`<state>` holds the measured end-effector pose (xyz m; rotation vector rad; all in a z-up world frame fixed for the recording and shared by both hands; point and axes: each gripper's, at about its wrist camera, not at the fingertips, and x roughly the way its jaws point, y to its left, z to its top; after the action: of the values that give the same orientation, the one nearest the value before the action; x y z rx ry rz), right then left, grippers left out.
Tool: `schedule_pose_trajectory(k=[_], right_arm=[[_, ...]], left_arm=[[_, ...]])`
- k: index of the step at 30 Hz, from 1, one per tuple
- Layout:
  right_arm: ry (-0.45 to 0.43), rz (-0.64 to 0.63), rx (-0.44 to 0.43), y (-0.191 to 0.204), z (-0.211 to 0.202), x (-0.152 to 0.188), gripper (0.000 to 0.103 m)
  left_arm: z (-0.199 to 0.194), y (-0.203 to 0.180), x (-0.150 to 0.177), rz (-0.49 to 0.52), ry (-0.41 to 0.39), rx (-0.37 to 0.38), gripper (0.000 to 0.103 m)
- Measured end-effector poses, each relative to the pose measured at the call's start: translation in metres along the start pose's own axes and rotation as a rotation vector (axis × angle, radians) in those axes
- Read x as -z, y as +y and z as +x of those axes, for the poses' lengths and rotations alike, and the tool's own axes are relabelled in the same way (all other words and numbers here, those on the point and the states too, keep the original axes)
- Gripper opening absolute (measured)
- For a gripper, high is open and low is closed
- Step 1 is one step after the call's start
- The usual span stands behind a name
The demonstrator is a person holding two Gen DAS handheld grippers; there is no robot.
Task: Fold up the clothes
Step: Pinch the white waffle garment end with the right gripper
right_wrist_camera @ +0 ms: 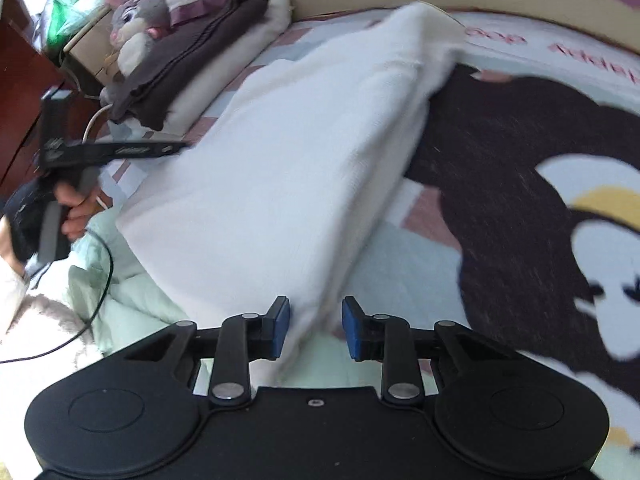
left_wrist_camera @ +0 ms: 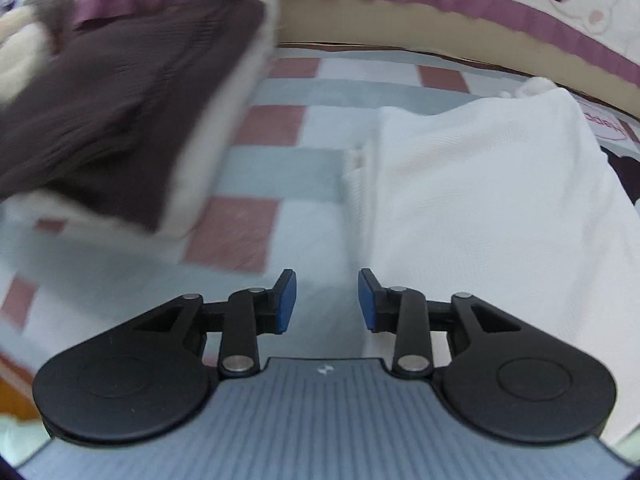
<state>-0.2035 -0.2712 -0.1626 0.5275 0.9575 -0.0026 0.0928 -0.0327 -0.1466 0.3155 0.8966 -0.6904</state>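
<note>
Left wrist view: the left gripper hangs over the checked bedsheet, its blue pads parted with nothing between them, so the jaws are released. A white garment lies just to the right, its near edge passing under the right finger. A folded brown garment sits on a pale one at upper left, blurred.

Right wrist view: the right gripper has its jaws partly apart, with the near corner of the white garment lying between the pads; they do not visibly press it. The garment stretches away across the bed, beside a dark cartoon print. At left a hand holds the left gripper, its tips at the garment's edge. The brown pile lies beyond, by a plush toy.
</note>
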Motion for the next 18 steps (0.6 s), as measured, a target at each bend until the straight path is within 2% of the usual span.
schedule_pose_trajectory(k=[1,3,4,5,7,9,11,12,14,15,16,18], right_arm=[[0.009,-0.005,0.003,0.0,-0.002,0.003,0.027],[0.051,-0.052,0.047,0.008,0.001,0.01,0.022],[0.061,-0.08,0.082,0.013,0.003,0.016,0.022],[0.043,-0.101,0.105,0.017,0.002,0.018,0.022],[-0.042,-0.144,0.131,0.026,-0.007,0.015,0.023],[-0.171,-0.219,0.178,0.037,-0.019,0.004,0.036],[-0.276,-0.287,0.219,0.049,-0.028,-0.011,0.04],[-0.307,-0.31,0.195,0.054,-0.032,-0.017,0.042],[-0.313,-0.375,0.122,0.066,-0.032,-0.021,0.054],[-0.295,-0.441,0.107,0.074,-0.029,-0.018,0.056],[-0.277,-0.508,0.091,0.082,-0.025,-0.014,0.056],[-0.215,-0.632,0.06,0.092,-0.016,-0.003,0.056]], left_arm=[[-0.01,0.01,0.006,-0.092,-0.02,0.055,0.045],[-0.028,0.029,0.017,-0.275,-0.056,0.196,0.054],[-0.033,0.031,0.024,-0.307,-0.053,0.242,0.054],[-0.035,0.028,0.029,-0.292,-0.042,0.253,0.054],[-0.032,0.013,0.039,-0.172,0.004,0.178,0.054],[-0.024,-0.002,0.048,-0.046,0.061,0.087,0.054],[-0.024,-0.003,0.05,-0.027,0.071,0.051,0.056],[-0.024,-0.002,0.051,-0.027,0.072,0.039,0.057],[-0.026,0.002,0.051,-0.033,0.066,-0.028,0.057],[-0.025,0.005,0.051,-0.028,0.069,-0.072,0.056],[-0.025,0.009,0.051,-0.033,0.068,-0.09,0.053],[-0.026,0.018,0.052,-0.057,0.057,-0.09,0.053]])
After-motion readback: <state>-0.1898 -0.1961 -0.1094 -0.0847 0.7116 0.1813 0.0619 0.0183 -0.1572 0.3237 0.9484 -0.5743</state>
